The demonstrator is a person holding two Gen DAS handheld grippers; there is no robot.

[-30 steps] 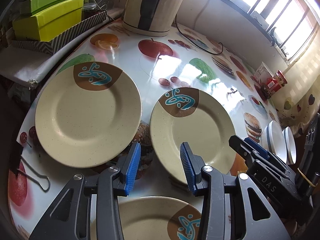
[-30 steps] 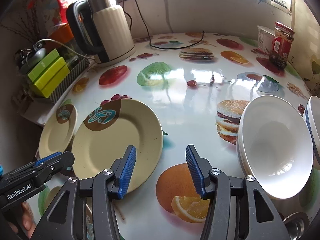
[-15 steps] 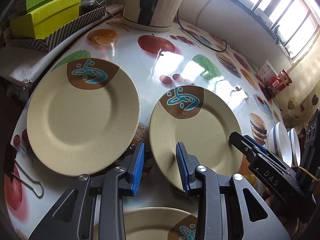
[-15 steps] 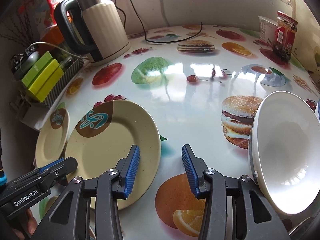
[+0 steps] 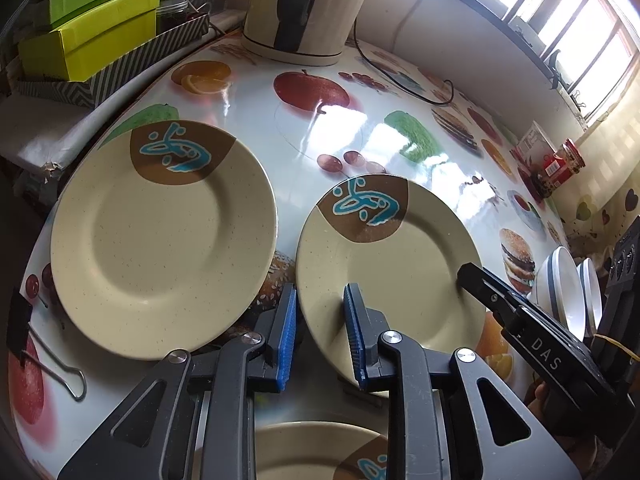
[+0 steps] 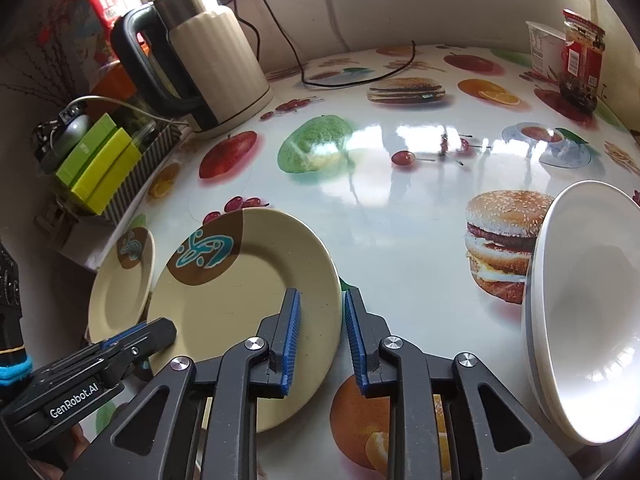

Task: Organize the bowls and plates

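Fruit-print table (image 6: pixel 400 208); third plate (image 5: pixel 312 452) visible only from left wrist.

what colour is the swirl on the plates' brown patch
Turquoise blue with a white edge, on the round beige plate; clearest in the left wrist view.

This is a home kitchen or a dining corner in a home. The table (image 6: pixel 400 208) has a glossy cloth printed with fruits and hamburgers, and on it stand a cream electric kettle (image 6: pixel 208 68) with its black cord (image 6: pixel 344 76), beige plates (image 5: pixel 160 236) with a brown and blue mark, and white bowls (image 6: pixel 592 320). A jar with a red label (image 6: pixel 580 60) stands near the wall, green and yellow boxes (image 5: pixel 96 28) lie in a striped tray at the table's edge, and daylight comes through a window (image 5: pixel 576 12) behind.
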